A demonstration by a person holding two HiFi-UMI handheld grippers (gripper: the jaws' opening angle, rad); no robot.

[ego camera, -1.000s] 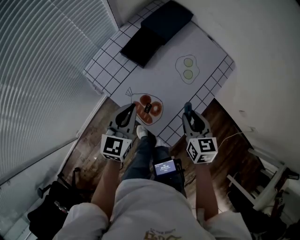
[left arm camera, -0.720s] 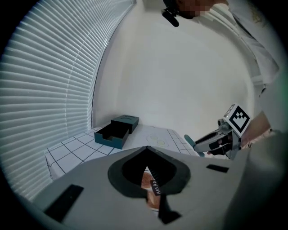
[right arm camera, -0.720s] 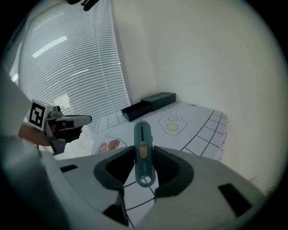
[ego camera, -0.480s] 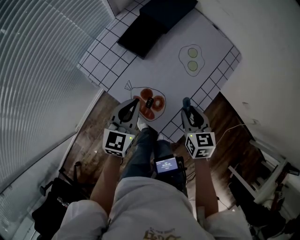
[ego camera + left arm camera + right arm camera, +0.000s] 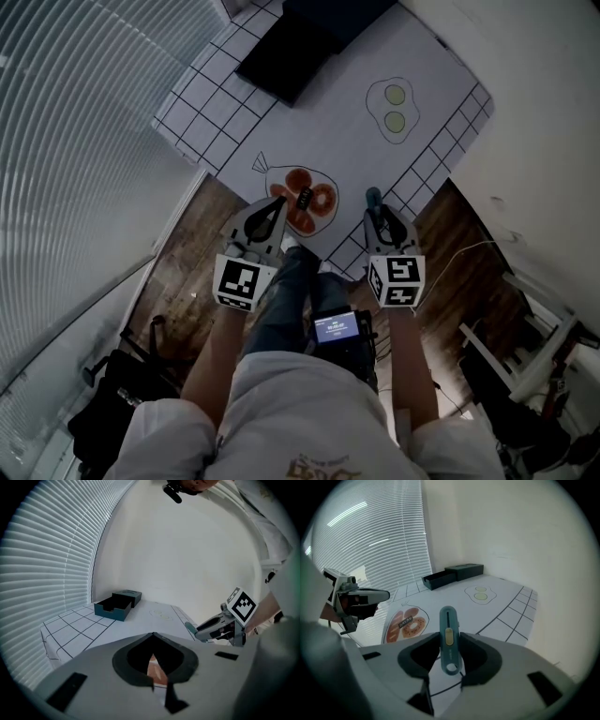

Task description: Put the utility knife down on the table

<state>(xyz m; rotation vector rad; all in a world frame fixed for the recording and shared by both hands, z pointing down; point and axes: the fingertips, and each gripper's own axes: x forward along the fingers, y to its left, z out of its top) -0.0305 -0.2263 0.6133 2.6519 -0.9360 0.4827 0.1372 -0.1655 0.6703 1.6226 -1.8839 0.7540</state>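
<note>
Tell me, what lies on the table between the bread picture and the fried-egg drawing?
Nothing: the head view shows only plain white mat between the bread picture and the fried-egg drawing.

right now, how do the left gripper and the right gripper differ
The right gripper clamps a teal utility knife; the left gripper holds nothing. The left gripper's jaw tips meet, while the right gripper's are held apart by the utility knife. Both point toward the near edge of the table.
</note>
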